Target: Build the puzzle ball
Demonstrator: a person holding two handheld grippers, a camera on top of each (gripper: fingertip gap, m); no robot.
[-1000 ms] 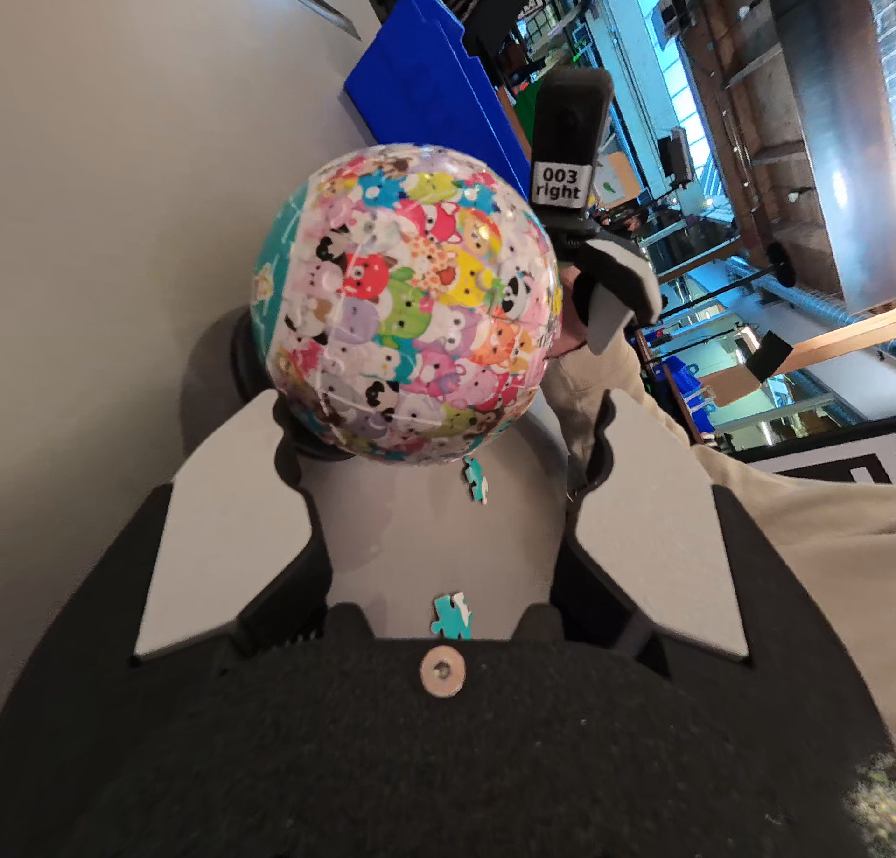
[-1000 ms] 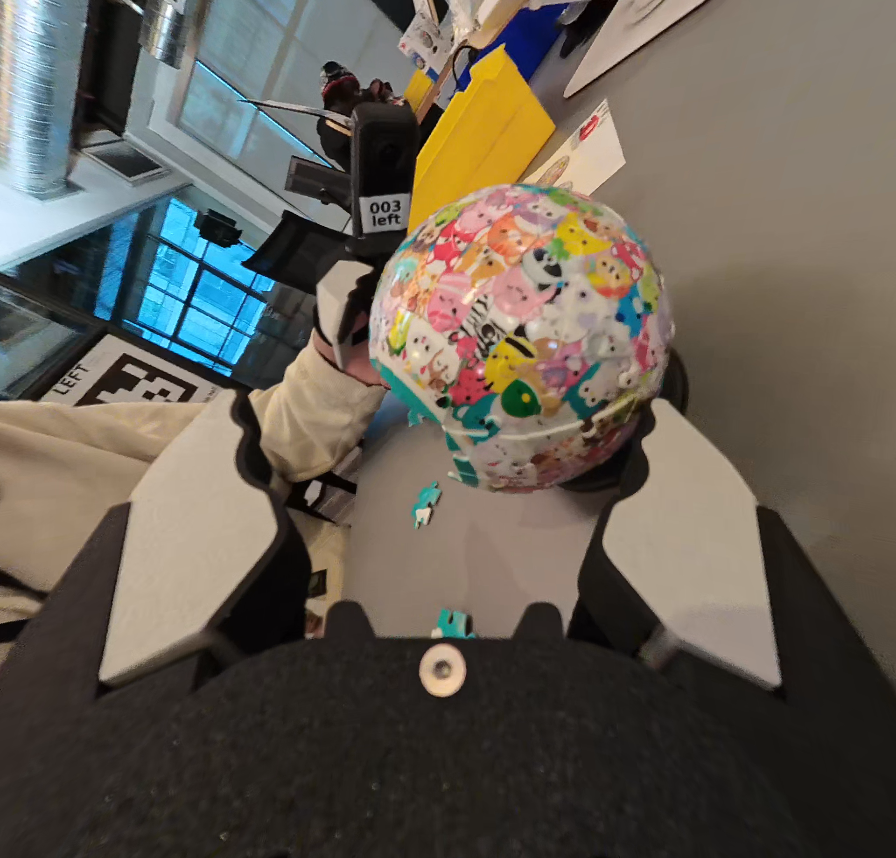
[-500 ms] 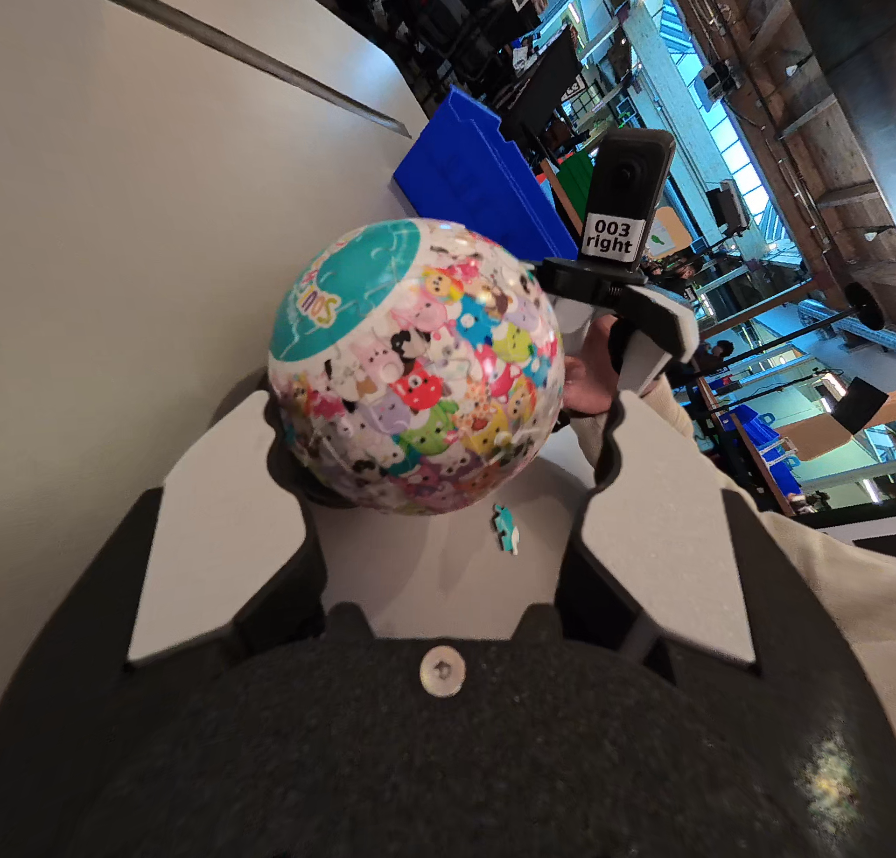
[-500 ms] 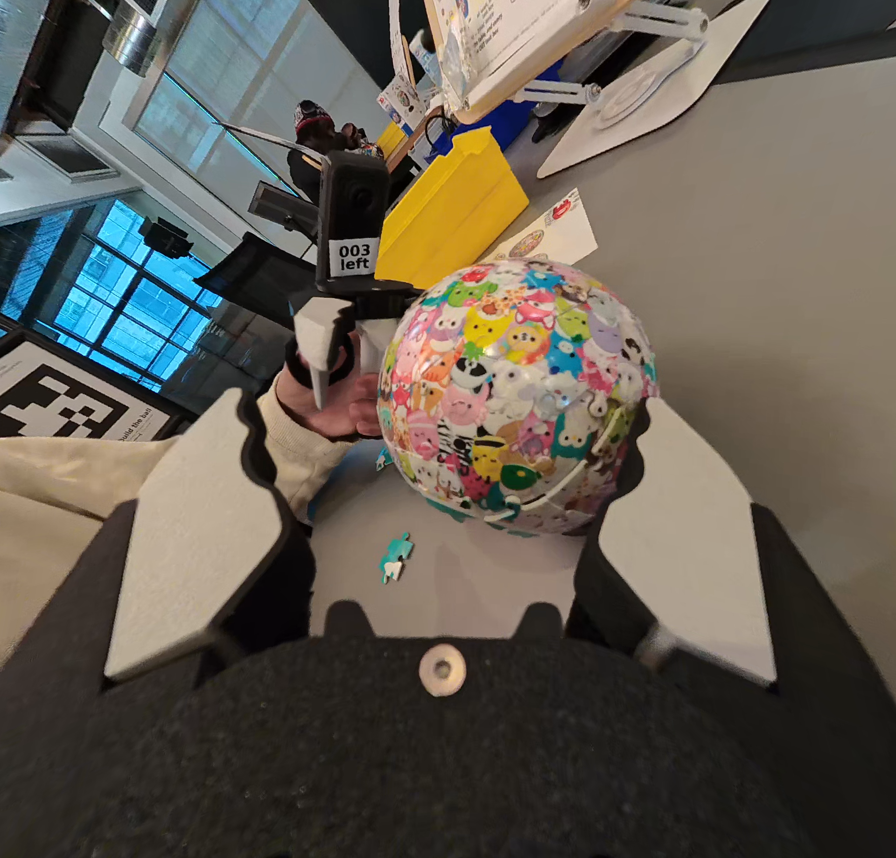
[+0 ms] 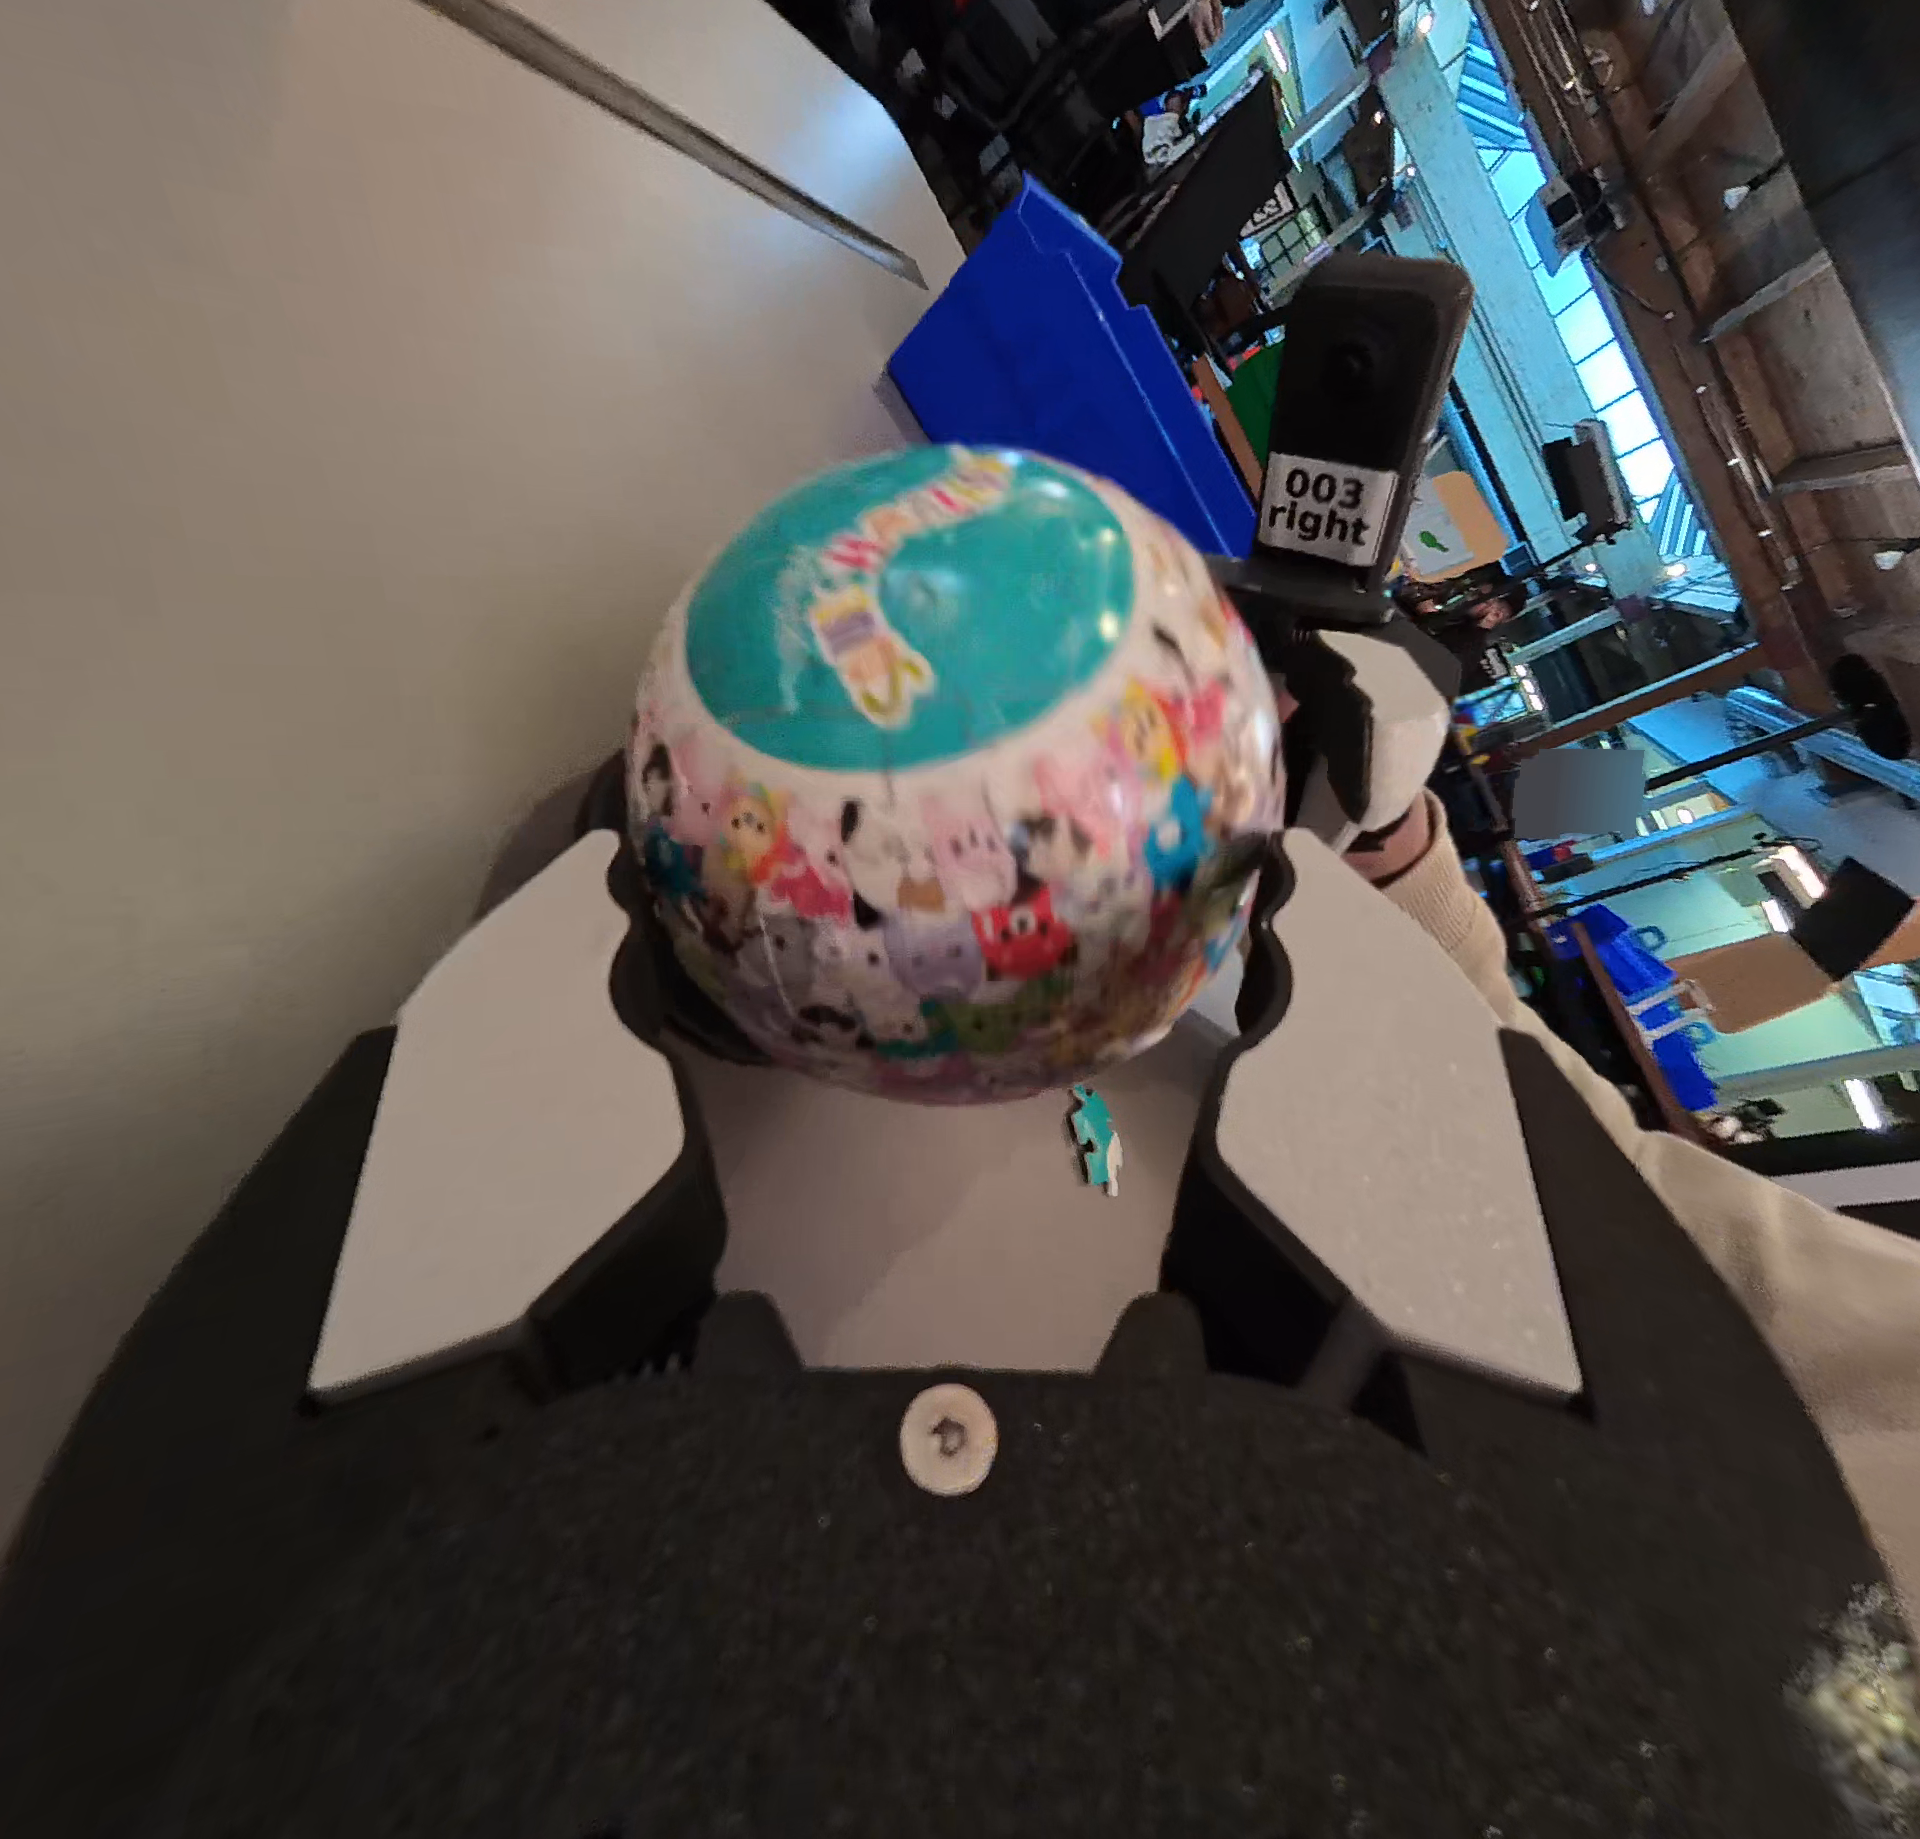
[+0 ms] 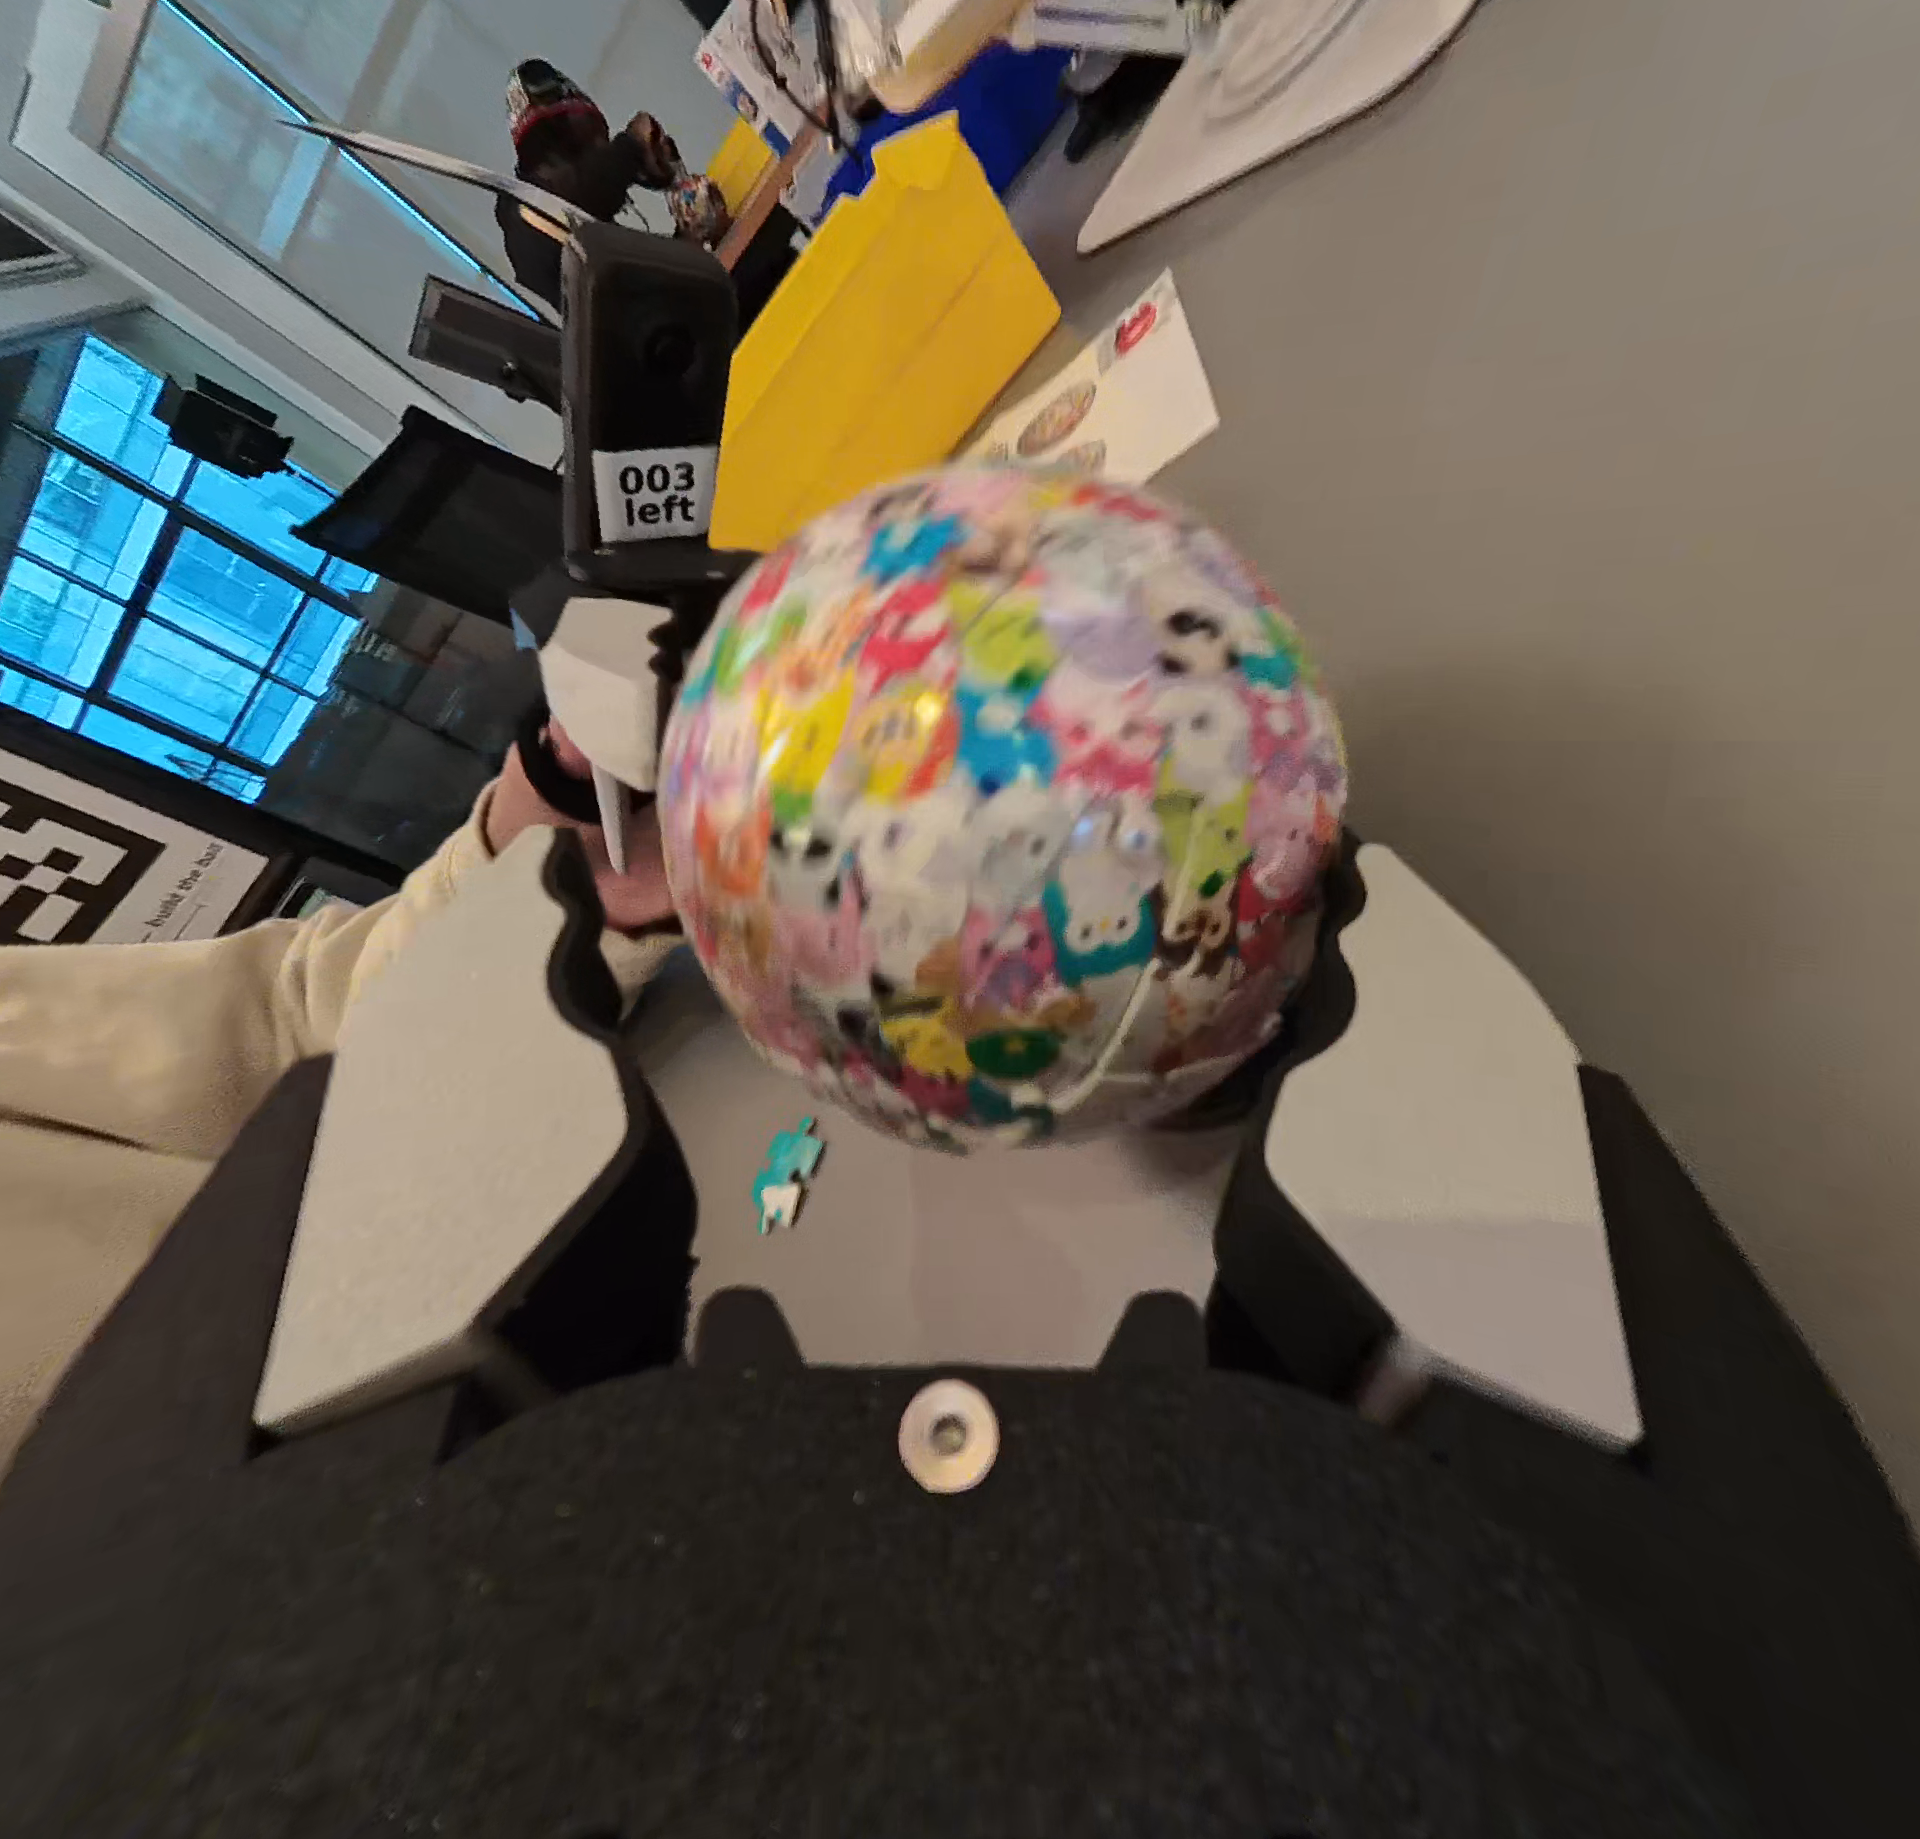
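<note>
The puzzle ball [image 5: 951, 854], covered in colourful cartoon animals with a teal cap on top, rests on a black stand [image 5: 623, 968] on the grey table [image 5: 312, 439]. It is motion-blurred. My left gripper [image 5: 945, 906] is open, its fingertips flanking the ball's sides. My right gripper [image 6: 956, 916] is open too, facing it from the opposite side of the ball [image 6: 1003, 802], with its right finger [image 6: 1382, 958] against the ball. A loose teal puzzle piece [image 5: 1096, 1150] lies on the table below the ball, and shows in the right wrist view [image 6: 790, 1176].
A blue bin [image 5: 1060, 376] stands behind the ball in the left wrist view. A yellow bin [image 6: 883, 335], a printed sheet [image 6: 1122, 407] and a white lamp base [image 6: 1299, 75] lie beyond it in the right wrist view. A cream sleeve [image 6: 208, 1010] is at the left.
The ball has turned, so its teal cap now faces the left camera. Both grippers have moved closer around it. The second teal piece near the left gripper's base has left view.
</note>
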